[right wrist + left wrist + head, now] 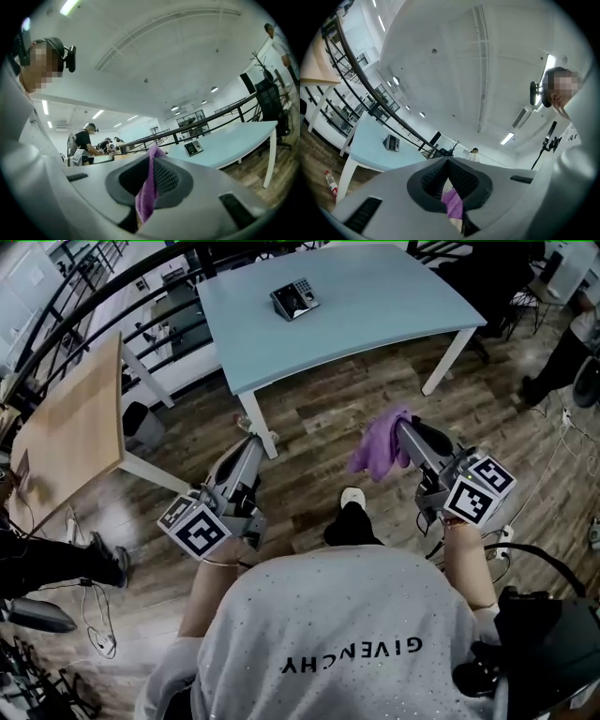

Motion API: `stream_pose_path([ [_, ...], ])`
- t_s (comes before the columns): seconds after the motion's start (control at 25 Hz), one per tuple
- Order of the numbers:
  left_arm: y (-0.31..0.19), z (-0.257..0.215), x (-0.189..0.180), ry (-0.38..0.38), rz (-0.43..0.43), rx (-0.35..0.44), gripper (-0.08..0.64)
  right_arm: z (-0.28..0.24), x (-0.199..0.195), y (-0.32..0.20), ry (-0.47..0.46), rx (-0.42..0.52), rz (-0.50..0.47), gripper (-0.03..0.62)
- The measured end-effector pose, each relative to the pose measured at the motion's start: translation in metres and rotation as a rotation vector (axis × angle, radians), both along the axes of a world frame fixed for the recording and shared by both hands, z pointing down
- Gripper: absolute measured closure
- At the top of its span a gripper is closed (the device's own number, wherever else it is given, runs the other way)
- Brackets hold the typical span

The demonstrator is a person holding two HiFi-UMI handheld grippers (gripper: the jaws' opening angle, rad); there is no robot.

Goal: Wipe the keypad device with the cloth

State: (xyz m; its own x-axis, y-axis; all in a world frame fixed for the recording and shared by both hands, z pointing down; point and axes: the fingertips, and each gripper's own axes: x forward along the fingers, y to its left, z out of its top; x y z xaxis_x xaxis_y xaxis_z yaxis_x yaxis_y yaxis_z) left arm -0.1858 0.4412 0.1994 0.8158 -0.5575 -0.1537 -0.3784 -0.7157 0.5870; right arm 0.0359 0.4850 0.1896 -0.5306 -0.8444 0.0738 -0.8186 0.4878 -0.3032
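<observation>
One cloth (pixel 380 446) pinched in right gripper (pixel 403 427) jaws; left gripper (pixel 251 442) jaws together; one keypad device (pixel 294 300) on table (pixel 375 306).

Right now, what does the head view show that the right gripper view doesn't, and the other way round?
Only the head view: the left tool and the square-marker cube on the right tool. Only the right gripper view: a person in a dark shirt in the background and a ceiling light strip. Both: the right tool shut on the purple cloth, and the grey keypad device lying apart from it on the light blue table.
</observation>
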Motion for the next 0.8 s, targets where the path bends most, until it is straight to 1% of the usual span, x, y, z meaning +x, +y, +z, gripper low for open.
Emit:
stream_pose_path([
  [0.12,-0.029,-0.008,0.006,-0.023,-0.038,0.057,0.569,-0.004,0.009,-0.033,-0.029,0.011,-0.018,0.571],
  [0.28,-0.067,-0.013,0.022,-0.058,-0.056,0.101,0.569,-0.013,0.021,-0.084,-0.069,0.049,-0.066,0.571],
  [0.4,-0.094,-0.015,0.032,-0.041,-0.075,0.102,0.568,-0.024,0.026,-0.113,-0.045,0.109,-0.132,0.571],
  [0.56,-0.143,-0.028,0.036,-0.026,-0.149,0.103,0.563,-0.049,0.029,-0.16,0.006,0.187,-0.222,0.571],
  [0.64,-0.166,-0.032,0.047,-0.022,-0.153,0.087,0.566,-0.056,0.036,-0.184,0.009,0.194,-0.242,0.571],
  [0.8,-0.197,-0.03,0.075,-0.051,-0.146,0.078,0.566,-0.065,0.058,-0.224,-0.027,0.196,-0.267,0.571],
])
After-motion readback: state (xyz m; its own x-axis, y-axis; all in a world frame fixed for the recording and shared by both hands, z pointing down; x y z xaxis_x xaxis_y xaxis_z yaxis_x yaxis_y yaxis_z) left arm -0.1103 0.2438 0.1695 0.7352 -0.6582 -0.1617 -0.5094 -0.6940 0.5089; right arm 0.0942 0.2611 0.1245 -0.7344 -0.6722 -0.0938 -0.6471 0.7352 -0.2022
